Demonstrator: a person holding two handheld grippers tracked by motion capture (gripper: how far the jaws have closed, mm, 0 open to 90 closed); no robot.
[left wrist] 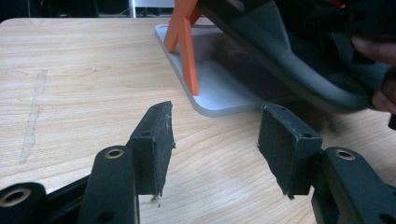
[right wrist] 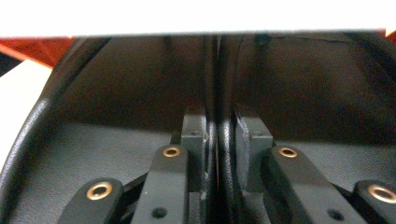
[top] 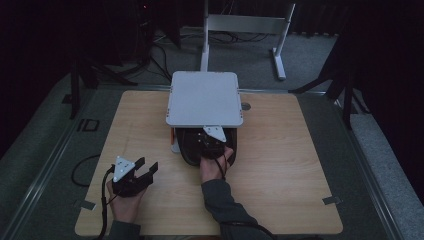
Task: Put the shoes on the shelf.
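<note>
The left tongs (top: 146, 169) sit low with jaws apart and nothing between them (a hand holds them from behind). The right tongs (top: 212, 142) reach forward, jaws pinched tight on something thin and dark.

High view above the near edge, facing down on the table (top: 280, 150), left gripper view low beside the stand (left wrist: 219, 98), right gripper view close inside the black bag (right wrist: 140, 93)

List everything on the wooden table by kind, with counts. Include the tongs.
White flat-topped stand with orange struts: 1
Black leather-like bag: 1
Black hand-held tongs: 2, the left tongs open and empty, the right tongs pinching the bag's straps
Total: 4
</note>
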